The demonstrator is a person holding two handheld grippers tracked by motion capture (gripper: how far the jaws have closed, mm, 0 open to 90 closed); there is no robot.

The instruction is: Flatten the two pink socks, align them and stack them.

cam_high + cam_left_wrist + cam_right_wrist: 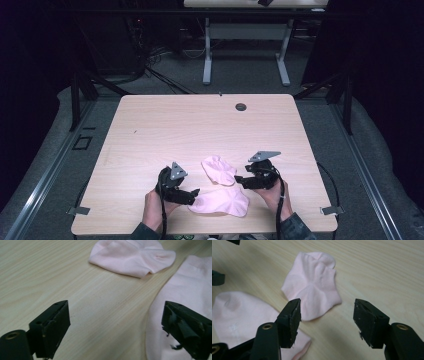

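Two pale pink socks lie near the front edge of the wooden table [165,125]. The smaller, crumpled sock [218,170] [132,255] [312,287] is farther from me. The larger, flatter sock [223,201] [185,290] [242,315] lies nearer. My left gripper [192,192] [115,312] sits just left of the larger sock, open, with bare table between its jaws and the sock's edge under one of them. My right gripper [240,180] [327,307] is to the right of the smaller sock, open, holding nothing.
A round cable hole [241,106] sits near the table's far edge. Beyond the table stands another desk's white frame [245,45], with cables on the grey floor. The person's hands and sleeves come in at the front edge.
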